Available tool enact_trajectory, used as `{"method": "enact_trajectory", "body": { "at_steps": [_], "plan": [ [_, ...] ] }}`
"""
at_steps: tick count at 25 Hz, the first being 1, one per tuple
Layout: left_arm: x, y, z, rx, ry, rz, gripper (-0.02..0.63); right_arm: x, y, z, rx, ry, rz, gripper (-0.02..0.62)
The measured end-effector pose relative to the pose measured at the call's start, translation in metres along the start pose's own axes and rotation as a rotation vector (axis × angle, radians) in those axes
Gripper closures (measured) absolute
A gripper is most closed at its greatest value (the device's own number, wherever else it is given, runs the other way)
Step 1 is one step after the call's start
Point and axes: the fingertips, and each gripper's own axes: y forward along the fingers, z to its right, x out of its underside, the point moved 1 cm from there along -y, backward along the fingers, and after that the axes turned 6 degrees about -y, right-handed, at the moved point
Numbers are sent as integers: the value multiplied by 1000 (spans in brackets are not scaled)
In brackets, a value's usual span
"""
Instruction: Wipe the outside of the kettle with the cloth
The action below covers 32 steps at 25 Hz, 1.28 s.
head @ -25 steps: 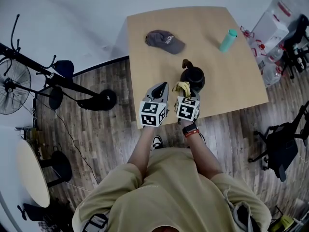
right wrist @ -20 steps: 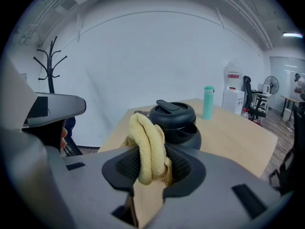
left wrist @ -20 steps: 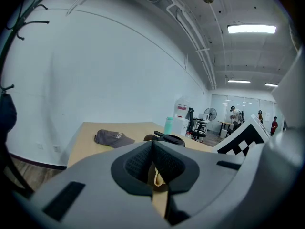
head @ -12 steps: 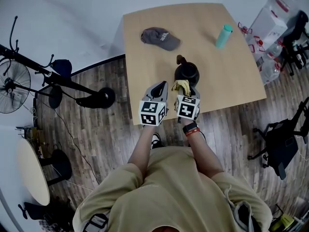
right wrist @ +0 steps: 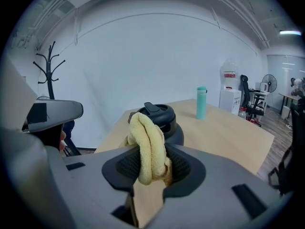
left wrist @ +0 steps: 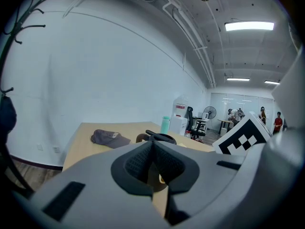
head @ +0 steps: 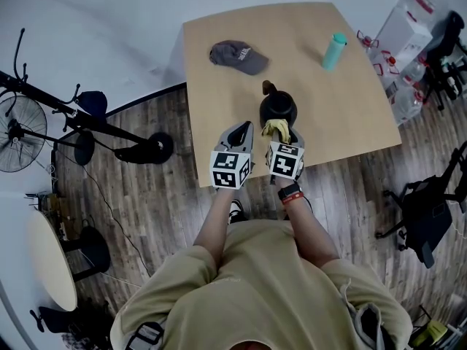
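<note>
Fingers of my right gripper (right wrist: 151, 170) are clamped on the yellow cloth (right wrist: 150, 144), which bunches up between them. My left gripper (left wrist: 152, 162) has its fingers pressed together, empty. Just beyond the cloth, the black kettle (head: 278, 109) stands on the surface (head: 219, 93), with a cap (head: 237, 55) farther back.

Grey cap (head: 238, 55), teal bottle (head: 332, 51), table (head: 219, 122)
</note>
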Motion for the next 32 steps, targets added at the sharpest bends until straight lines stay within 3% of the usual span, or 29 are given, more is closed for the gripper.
{"method": "enact_trajectory", "body": {
  "at_steps": [9, 19, 32],
  "plan": [
    [5, 7, 15, 11, 0, -4, 581, 6, -6, 22, 34, 6, -3, 466],
    [6, 24, 29, 20, -8, 1, 581, 4, 0, 75, 94, 41, -12, 468],
    [-3, 44, 29, -33, -15, 31, 581, -15, 29, 106, 45, 17, -15, 468]
  ]
}}
